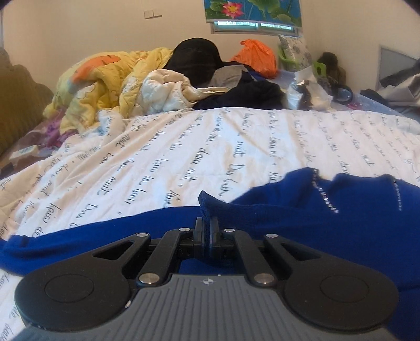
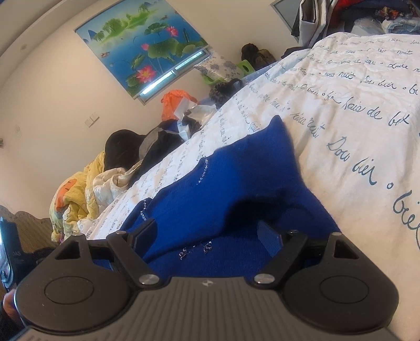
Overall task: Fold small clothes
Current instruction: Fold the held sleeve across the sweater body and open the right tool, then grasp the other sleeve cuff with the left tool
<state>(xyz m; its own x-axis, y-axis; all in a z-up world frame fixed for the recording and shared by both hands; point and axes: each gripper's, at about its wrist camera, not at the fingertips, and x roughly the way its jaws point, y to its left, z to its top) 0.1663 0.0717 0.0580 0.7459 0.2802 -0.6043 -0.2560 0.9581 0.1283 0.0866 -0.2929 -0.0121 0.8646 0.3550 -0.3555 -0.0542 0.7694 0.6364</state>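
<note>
A royal-blue knit garment [image 1: 328, 209] with small silver beads lies on a white quilt [image 1: 183, 147] printed with cursive writing. My left gripper [image 1: 208, 225] is shut on a raised edge of the blue garment. In the right wrist view the same blue garment [image 2: 236, 183] is bunched up between the fingers of my right gripper [image 2: 207, 233]. Its jaws stand wide apart, with cloth lying over and between them. The left finger [image 2: 143, 232] and the right finger [image 2: 269, 237] both touch the fabric.
A yellow cartoon blanket [image 1: 99, 78], a cream quilted piece [image 1: 162, 89], dark clothes [image 1: 236, 94] and an orange bag [image 1: 258, 56] are piled at the far side of the bed. More clothes hang at the right wall [image 2: 354, 15]. A lotus poster [image 2: 141, 47] hangs above.
</note>
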